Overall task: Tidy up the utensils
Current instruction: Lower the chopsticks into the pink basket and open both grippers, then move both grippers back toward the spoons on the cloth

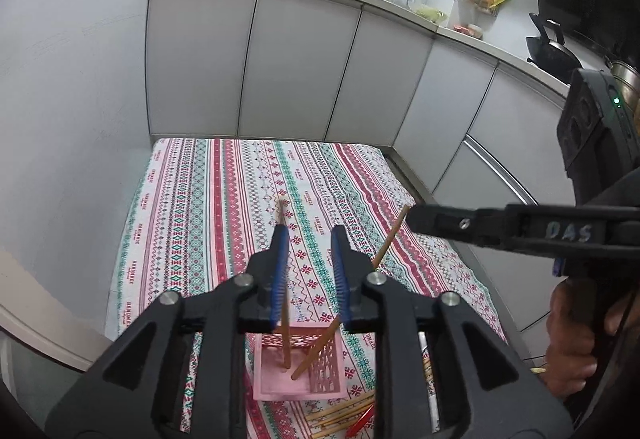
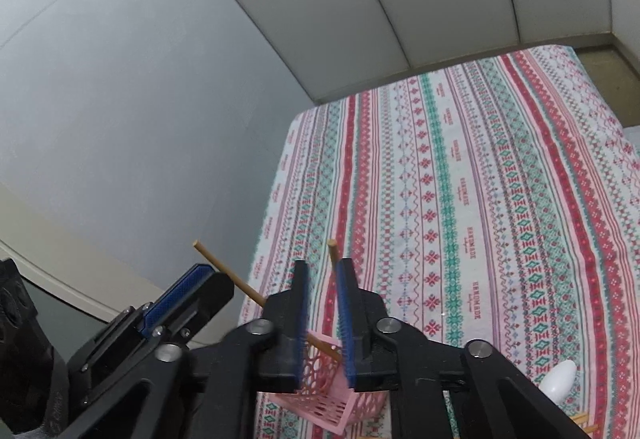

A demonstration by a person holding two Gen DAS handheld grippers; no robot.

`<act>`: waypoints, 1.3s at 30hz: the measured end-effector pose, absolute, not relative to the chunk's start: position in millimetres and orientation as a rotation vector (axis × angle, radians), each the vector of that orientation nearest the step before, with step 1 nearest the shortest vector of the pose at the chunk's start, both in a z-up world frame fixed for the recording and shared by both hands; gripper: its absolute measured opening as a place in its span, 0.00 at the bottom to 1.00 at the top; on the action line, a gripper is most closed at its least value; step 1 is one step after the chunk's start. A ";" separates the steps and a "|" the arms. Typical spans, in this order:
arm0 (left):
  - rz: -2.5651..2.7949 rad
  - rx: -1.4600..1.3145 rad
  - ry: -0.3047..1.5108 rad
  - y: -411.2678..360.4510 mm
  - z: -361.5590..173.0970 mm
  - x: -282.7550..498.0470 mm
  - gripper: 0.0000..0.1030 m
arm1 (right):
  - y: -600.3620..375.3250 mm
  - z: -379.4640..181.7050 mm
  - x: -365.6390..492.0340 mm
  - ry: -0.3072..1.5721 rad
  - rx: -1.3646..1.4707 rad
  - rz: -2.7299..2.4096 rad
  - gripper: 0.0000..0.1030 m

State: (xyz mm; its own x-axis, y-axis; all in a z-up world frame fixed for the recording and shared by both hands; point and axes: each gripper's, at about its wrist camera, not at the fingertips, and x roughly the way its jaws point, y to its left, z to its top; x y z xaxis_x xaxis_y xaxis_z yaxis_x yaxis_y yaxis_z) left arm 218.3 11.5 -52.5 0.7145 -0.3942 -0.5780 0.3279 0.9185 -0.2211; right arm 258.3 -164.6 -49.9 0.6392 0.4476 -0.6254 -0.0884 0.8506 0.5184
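Note:
A pink lattice utensil holder (image 1: 300, 367) (image 2: 328, 399) stands on the patterned tablecloth (image 1: 240, 207) near the front edge. Two wooden chopsticks stand in it. One chopstick (image 1: 285, 323) is nearly upright beside my left gripper's left blue pad. The other chopstick (image 1: 384, 251) leans right. My left gripper (image 1: 308, 235) is open just above the holder, holding nothing. My right gripper (image 2: 323, 269) is open above the holder, with a chopstick tip (image 2: 333, 249) between its pads, not pinched. The right gripper's finger (image 1: 460, 225) reaches in from the right in the left wrist view.
Several loose wooden chopsticks (image 1: 340, 413), a red utensil (image 1: 360, 421) and a white-handled utensil (image 1: 426, 367) lie at the table's front right. A white spoon (image 2: 558, 379) shows at the right. Grey cabinets (image 1: 300, 59) and a wall (image 1: 72, 79) border the table.

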 end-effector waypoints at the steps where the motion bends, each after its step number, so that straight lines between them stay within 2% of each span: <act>1: -0.397 -0.105 0.663 11.6 -51.5 217.2 0.30 | -165.8 -47.0 255.8 0.820 0.469 0.319 0.24; 4: -0.379 -0.110 0.659 13.2 -46.2 211.6 0.41 | -169.5 -36.6 245.4 0.799 0.451 0.318 0.27; 7: -0.361 -0.117 0.658 16.1 -40.0 205.0 0.49 | -176.9 -27.4 232.5 0.777 0.444 0.318 0.35; 18: -0.314 -0.107 0.697 20.5 -34.7 179.3 0.67 | -215.1 -22.5 186.4 0.767 0.415 0.253 0.52; 24: -0.313 -0.080 0.723 18.6 -39.8 161.7 0.79 | -233.8 -30.4 161.9 0.797 0.400 0.206 0.69; 31: -0.341 0.000 0.804 -0.5 -61.2 144.4 0.84 | -245.4 -57.8 139.9 0.880 0.350 0.156 0.79; 39: -0.397 0.049 0.906 -25.8 -87.9 131.2 0.85 | -263.0 -95.5 130.8 0.989 0.322 0.077 0.82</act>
State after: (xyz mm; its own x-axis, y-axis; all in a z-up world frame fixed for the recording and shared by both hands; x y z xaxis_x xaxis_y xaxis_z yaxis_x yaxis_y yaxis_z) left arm 131.2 -25.8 -87.9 0.5497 -0.3148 -0.7738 0.3559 0.9263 -0.1240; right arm 130.8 -263.0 -95.5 0.5507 0.2092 -0.8080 0.0811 0.9501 0.3013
